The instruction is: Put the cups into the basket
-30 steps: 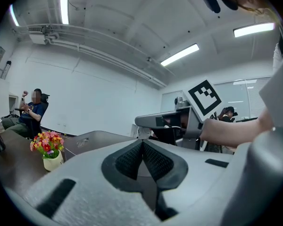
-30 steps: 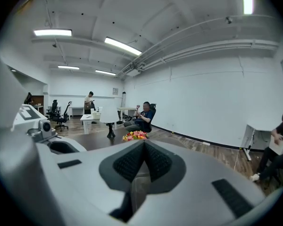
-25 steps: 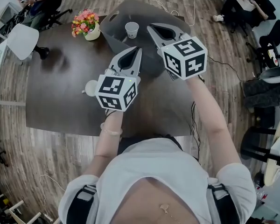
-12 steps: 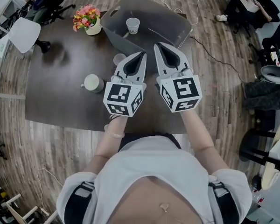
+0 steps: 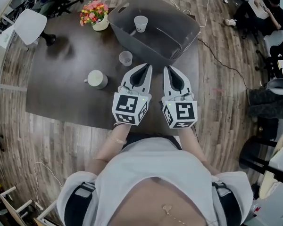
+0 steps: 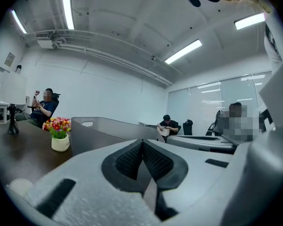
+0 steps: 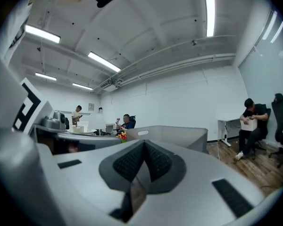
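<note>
A grey basket (image 5: pixel 179 32) stands at the table's far side with a white paper cup (image 5: pixel 141 23) upright inside it. On the dark table (image 5: pixel 61 93), a clear cup (image 5: pixel 125 58) stands just in front of the basket. A white cup (image 5: pixel 96 79) sits further left. My left gripper (image 5: pixel 148 66) and right gripper (image 5: pixel 165 68) lie side by side near the table's front edge, both shut and empty, pointing at the basket. The left gripper (image 6: pixel 142 141) has the basket (image 6: pixel 99 131) ahead of it. Beyond the right gripper (image 7: pixel 144 142) the basket (image 7: pixel 179 135) shows too.
A pot of flowers (image 5: pixel 95 14) stands at the far left of the table, left of the basket. A white chair (image 5: pixel 30 25) is off the table's left corner. People sit around the room, and cables (image 5: pixel 221 62) lie on the wooden floor at the right.
Both grippers have drawn back from beside the basket toward the table's front edge and come level with each other. The clear cup and white cup now show clear of the left gripper.
</note>
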`<action>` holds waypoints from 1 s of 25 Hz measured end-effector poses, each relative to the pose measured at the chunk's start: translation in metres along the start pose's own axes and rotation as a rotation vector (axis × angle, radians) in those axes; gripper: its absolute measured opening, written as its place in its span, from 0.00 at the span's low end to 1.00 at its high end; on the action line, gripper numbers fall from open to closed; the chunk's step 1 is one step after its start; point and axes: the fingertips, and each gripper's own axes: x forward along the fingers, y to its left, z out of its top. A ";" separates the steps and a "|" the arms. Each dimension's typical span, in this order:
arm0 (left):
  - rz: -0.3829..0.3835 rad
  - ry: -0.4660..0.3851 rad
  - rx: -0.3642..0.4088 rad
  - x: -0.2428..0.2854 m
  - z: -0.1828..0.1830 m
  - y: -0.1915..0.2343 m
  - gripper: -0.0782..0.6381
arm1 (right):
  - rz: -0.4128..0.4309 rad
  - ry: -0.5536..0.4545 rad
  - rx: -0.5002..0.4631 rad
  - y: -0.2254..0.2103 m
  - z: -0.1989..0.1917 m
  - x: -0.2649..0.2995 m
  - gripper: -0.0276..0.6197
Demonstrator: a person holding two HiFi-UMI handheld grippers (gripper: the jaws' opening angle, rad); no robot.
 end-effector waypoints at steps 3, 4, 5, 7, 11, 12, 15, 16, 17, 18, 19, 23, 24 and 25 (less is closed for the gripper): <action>0.017 0.011 -0.027 -0.005 -0.009 0.003 0.12 | 0.004 0.027 0.006 0.003 -0.011 -0.002 0.06; 0.020 0.011 -0.031 -0.006 -0.010 0.003 0.12 | 0.008 0.029 0.003 0.004 -0.012 -0.001 0.06; 0.023 0.010 -0.030 -0.007 -0.010 0.004 0.12 | 0.013 0.028 0.001 0.005 -0.012 0.000 0.06; 0.029 0.006 -0.025 -0.009 -0.009 0.005 0.12 | 0.023 0.024 0.002 0.008 -0.011 0.002 0.06; 0.034 -0.001 -0.023 -0.011 -0.006 0.008 0.12 | 0.040 0.021 0.001 0.014 -0.007 0.006 0.06; 0.036 -0.002 -0.023 -0.011 -0.005 0.009 0.12 | 0.045 0.021 0.000 0.016 -0.007 0.007 0.06; 0.043 -0.003 -0.024 -0.012 -0.005 0.012 0.12 | 0.056 0.024 -0.010 0.020 -0.008 0.010 0.06; 0.045 -0.003 -0.024 -0.012 -0.006 0.014 0.12 | 0.059 0.026 -0.012 0.021 -0.008 0.011 0.06; 0.047 -0.003 -0.023 -0.012 -0.006 0.015 0.12 | 0.061 0.027 -0.011 0.021 -0.009 0.013 0.06; 0.050 -0.003 -0.024 -0.012 -0.006 0.016 0.12 | 0.064 0.027 -0.010 0.022 -0.009 0.014 0.06; 0.051 -0.005 -0.026 -0.012 -0.006 0.018 0.12 | 0.066 0.027 -0.010 0.023 -0.009 0.016 0.06; 0.063 -0.017 -0.042 -0.015 -0.005 0.025 0.12 | 0.081 0.026 -0.016 0.030 -0.007 0.020 0.06; 0.068 -0.018 -0.045 -0.015 -0.004 0.026 0.12 | 0.084 0.026 -0.018 0.032 -0.007 0.021 0.06; 0.070 -0.017 -0.047 -0.015 -0.004 0.027 0.12 | 0.087 0.026 -0.019 0.032 -0.007 0.021 0.06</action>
